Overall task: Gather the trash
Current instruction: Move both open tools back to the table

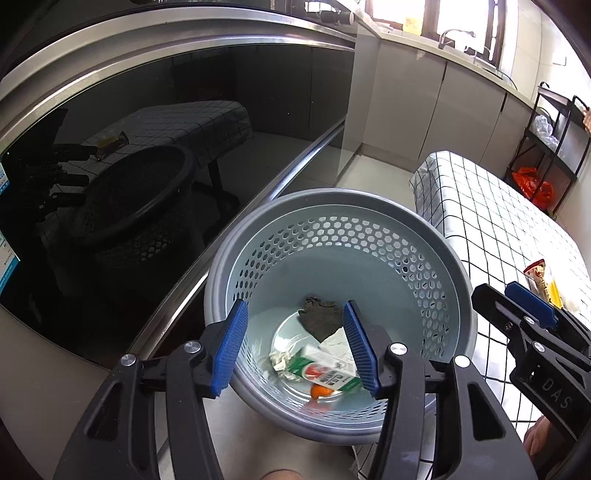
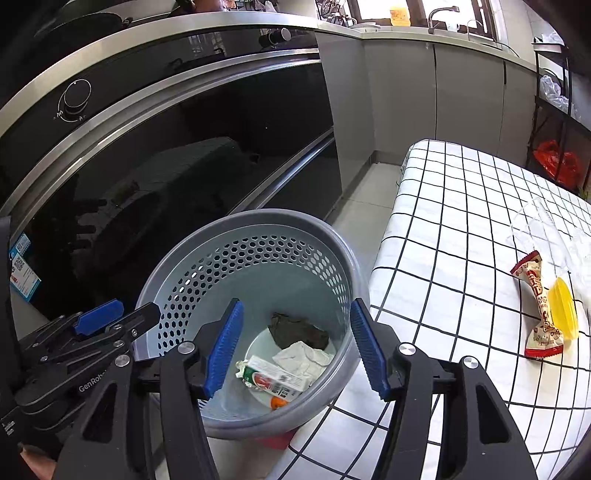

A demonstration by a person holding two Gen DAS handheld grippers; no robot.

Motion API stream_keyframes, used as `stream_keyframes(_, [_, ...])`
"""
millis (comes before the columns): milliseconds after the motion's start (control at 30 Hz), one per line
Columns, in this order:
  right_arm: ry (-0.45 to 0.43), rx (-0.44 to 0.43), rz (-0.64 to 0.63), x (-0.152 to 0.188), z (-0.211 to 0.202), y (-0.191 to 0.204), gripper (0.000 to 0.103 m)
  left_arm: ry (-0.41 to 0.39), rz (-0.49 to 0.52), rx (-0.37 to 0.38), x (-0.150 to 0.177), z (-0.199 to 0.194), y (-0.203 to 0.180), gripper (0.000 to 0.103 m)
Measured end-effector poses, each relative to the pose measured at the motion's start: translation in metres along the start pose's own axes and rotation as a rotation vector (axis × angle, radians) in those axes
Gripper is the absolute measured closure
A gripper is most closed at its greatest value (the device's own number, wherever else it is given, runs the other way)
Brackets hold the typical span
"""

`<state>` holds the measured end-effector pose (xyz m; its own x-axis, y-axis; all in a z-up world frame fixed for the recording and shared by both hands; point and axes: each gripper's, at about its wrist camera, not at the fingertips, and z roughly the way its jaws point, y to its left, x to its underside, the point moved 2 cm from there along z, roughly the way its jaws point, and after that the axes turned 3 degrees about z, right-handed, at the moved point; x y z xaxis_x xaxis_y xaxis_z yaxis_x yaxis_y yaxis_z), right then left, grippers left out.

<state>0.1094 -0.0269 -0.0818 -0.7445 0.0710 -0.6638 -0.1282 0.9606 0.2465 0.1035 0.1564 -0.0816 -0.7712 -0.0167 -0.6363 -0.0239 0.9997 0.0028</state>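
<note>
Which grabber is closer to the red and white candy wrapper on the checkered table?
Right. The right gripper hangs over the bin beside the table, with the candy wrapper off to its right. The left gripper is on the bin's far side from the wrapper.

I see strong daylight from the windows (image 1: 458, 18) at upper right, blown out white. The dark oven glass (image 2: 177, 177) mirrors the room. Straight edges bow hard toward black fisheye corners; focus stays sharp centrally.

Black clamp arms, ribbed blue jaws.
</note>
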Motion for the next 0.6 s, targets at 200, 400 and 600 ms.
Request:
stream_keyframes(200, [0.002,0.003,-0.005,0.002,-0.001,-0.001,0.045,-0.003,0.006,0.003,0.001,-0.001,-0.003,0.049])
stream_keyframes(400, [-0.001,0.016,-0.007,0.003,-0.005,-0.009,0.043,-0.008,0.015,0.004,0.002,-0.002,-0.009,0.047])
stream_keyframes(600, [-0.016,0.031,0.004,0.004,-0.018,-0.028,0.041,-0.017,0.033,0.004,0.004,-0.006,-0.021,0.045])
